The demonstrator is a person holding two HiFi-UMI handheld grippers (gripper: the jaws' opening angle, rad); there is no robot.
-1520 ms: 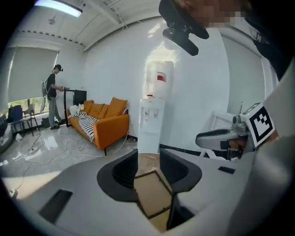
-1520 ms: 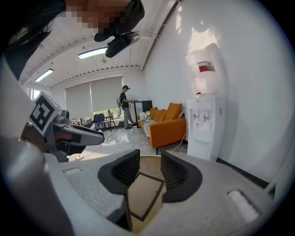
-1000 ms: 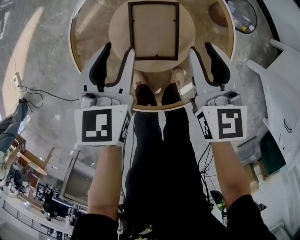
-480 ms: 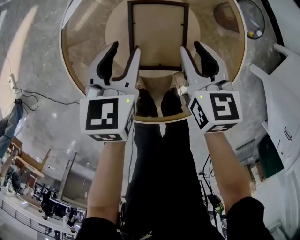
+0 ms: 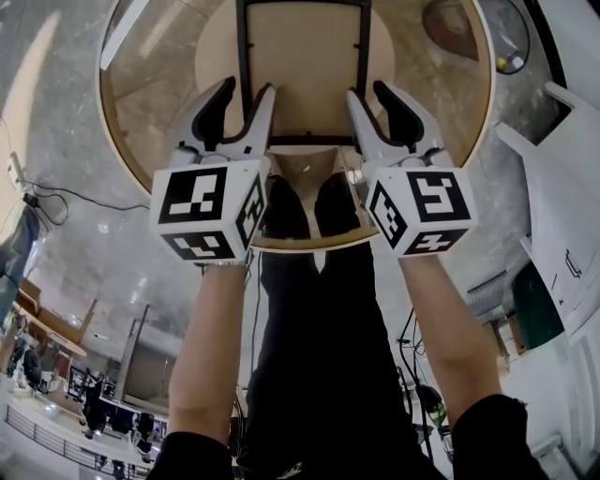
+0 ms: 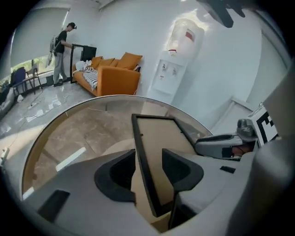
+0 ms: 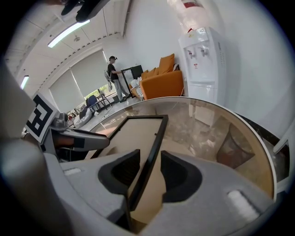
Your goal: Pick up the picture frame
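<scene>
The picture frame (image 5: 305, 66), a thin dark rectangle around a tan backing, lies flat on the round glass table (image 5: 300, 244). My left gripper (image 5: 246, 98) straddles the frame's left rail near its near corner. In the left gripper view that rail (image 6: 143, 152) runs between the dark pads of the left gripper (image 6: 148, 170) with a gap on each side. My right gripper (image 5: 368, 98) straddles the right rail in the same way. The rail (image 7: 154, 138) passes between the spread jaws of the right gripper (image 7: 150, 168), untouched. Both are open.
A brown wire basket (image 5: 448, 28) shows through the glass at the far right. A water dispenser (image 6: 177, 60) and an orange sofa (image 6: 113, 73) stand beyond the table, with a person (image 6: 62, 50) far off. White furniture (image 5: 562, 187) flanks the right side.
Both grippers have sunk toward the table and moved forward. Their jaws, earlier short of the frame's near edge, now straddle its side rails.
</scene>
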